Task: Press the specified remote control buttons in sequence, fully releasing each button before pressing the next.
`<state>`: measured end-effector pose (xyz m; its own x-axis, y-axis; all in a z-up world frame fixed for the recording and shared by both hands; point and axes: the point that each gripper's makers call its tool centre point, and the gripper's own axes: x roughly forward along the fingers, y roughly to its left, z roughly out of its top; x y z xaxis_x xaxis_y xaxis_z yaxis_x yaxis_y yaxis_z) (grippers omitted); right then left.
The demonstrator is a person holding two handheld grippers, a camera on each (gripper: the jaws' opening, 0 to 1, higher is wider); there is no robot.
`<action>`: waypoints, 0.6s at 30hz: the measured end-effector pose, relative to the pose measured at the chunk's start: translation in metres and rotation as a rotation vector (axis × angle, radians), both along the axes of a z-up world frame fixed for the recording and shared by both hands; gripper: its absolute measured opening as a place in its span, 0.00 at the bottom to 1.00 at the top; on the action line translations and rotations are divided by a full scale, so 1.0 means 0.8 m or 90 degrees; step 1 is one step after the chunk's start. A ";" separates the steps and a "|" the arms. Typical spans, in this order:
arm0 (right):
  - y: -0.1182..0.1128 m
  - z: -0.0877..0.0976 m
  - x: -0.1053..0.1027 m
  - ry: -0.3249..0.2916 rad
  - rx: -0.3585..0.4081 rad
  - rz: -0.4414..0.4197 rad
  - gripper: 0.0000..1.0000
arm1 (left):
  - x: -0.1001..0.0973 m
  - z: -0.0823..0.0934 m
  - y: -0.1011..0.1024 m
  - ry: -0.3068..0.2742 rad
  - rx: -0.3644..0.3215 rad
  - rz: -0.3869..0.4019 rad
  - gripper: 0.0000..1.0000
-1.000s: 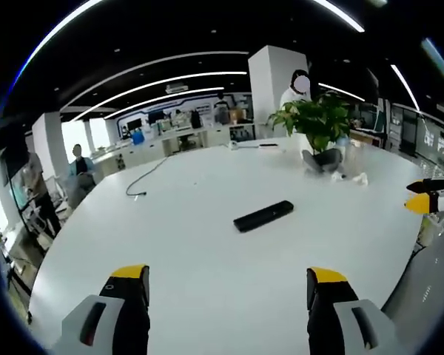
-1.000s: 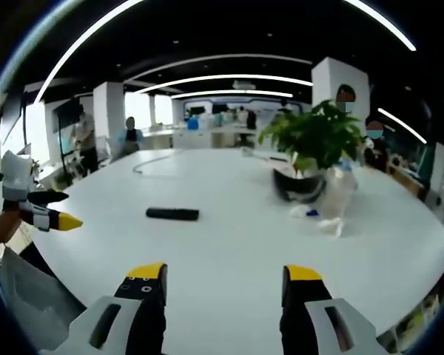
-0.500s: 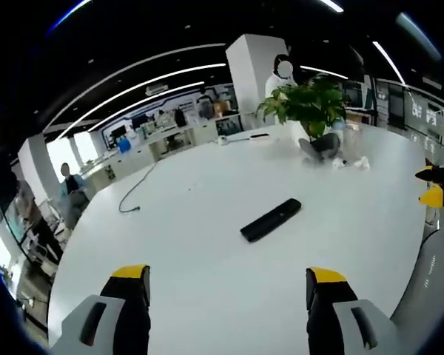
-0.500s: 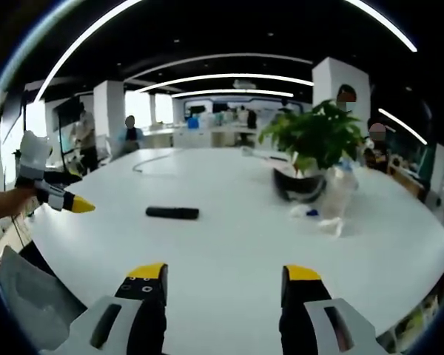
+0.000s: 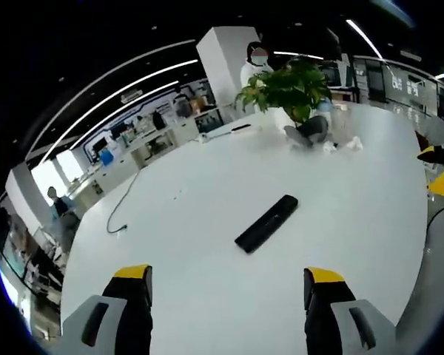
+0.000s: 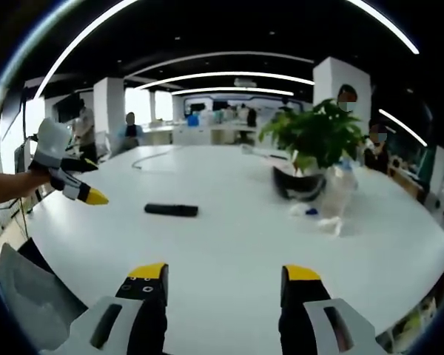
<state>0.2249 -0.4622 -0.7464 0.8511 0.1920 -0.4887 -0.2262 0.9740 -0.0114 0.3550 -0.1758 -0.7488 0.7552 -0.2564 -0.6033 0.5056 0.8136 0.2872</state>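
Lying flat on the white surface (image 5: 207, 222), the black remote (image 5: 266, 222) rests untouched, well ahead of both grippers. Left gripper (image 5: 226, 287) and right gripper (image 6: 223, 282) hover with fingers apart. A potted plant (image 6: 311, 144) stands beyond.

Both grippers — left gripper (image 5: 226, 296), right gripper (image 6: 226, 294) — have grey bodies, black jaws and yellow tips; a bare forearm (image 6: 4, 186) shows.

Large round white table (image 5: 207, 222), glossy top. Flat on it near the middle: slim black remote control (image 5: 266, 222). Far side: leafy green potted plant (image 5: 290, 86), small white crumpled bits (image 5: 348, 145) beside it, thin dark cable (image 5: 123, 207) trailing off.
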 end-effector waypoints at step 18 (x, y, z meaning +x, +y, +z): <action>0.000 -0.001 0.001 0.003 -0.005 0.000 0.59 | 0.041 -0.029 -0.035 0.040 0.064 -0.094 0.90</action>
<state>0.2255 -0.4626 -0.7475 0.8486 0.1881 -0.4945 -0.2259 0.9740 -0.0171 0.3880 -0.2034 -0.7723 0.6740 -0.2985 -0.6757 0.6371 0.6979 0.3271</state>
